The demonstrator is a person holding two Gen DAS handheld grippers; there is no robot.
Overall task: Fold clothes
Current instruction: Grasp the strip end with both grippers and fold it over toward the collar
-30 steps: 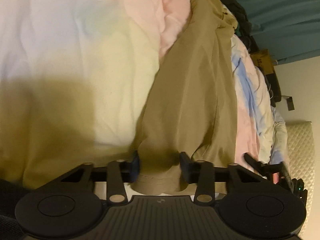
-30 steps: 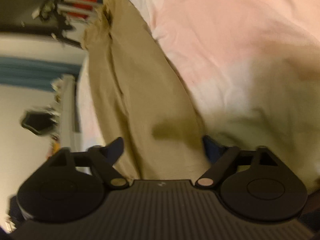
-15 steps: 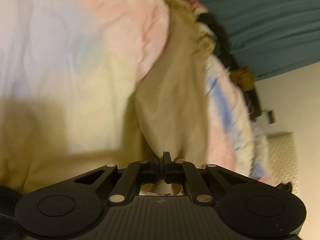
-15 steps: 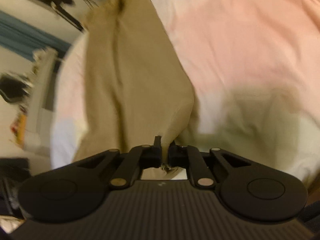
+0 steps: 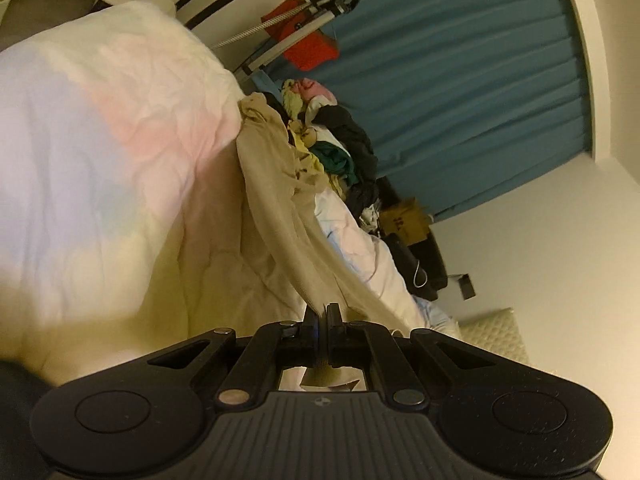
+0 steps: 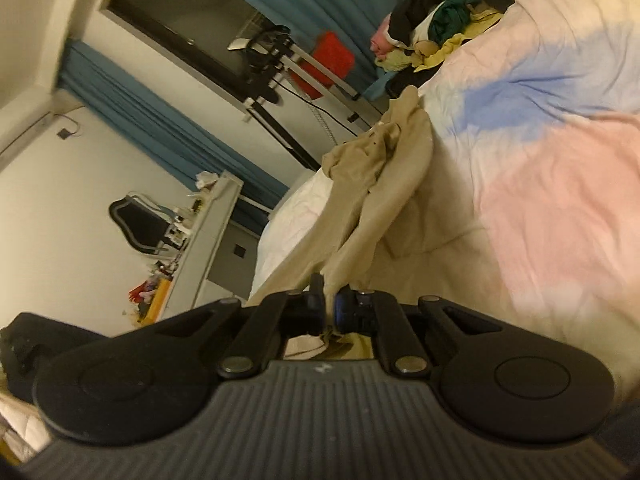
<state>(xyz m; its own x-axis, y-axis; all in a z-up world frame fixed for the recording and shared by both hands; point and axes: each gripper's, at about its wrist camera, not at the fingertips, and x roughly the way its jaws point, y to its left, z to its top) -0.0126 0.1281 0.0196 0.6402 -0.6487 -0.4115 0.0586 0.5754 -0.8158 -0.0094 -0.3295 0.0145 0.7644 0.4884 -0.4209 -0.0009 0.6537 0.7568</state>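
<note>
A long tan garment (image 5: 276,216) stretches across the pastel duvet (image 5: 100,168), its far end bunched near a heap of clothes. My left gripper (image 5: 321,316) is shut on the garment's near edge, and the cloth rises taut from its tips. In the right wrist view the same tan garment (image 6: 372,184) runs away from my right gripper (image 6: 330,300), which is shut on another part of its near edge. Both held ends are lifted off the bed while the far end still rests on the duvet (image 6: 540,184).
A heap of mixed clothes (image 5: 332,140) lies at the bed's far end, seen also as a pile (image 6: 444,20) in the right view. Blue curtains (image 5: 460,92), a red item on a rack (image 5: 308,44), a white shelf (image 6: 204,240) and a padded headboard (image 5: 504,340) surround the bed.
Both grippers went from open around the garment's edge to shut on it, then lifted it. The views tilted up from the duvet to show the room.
</note>
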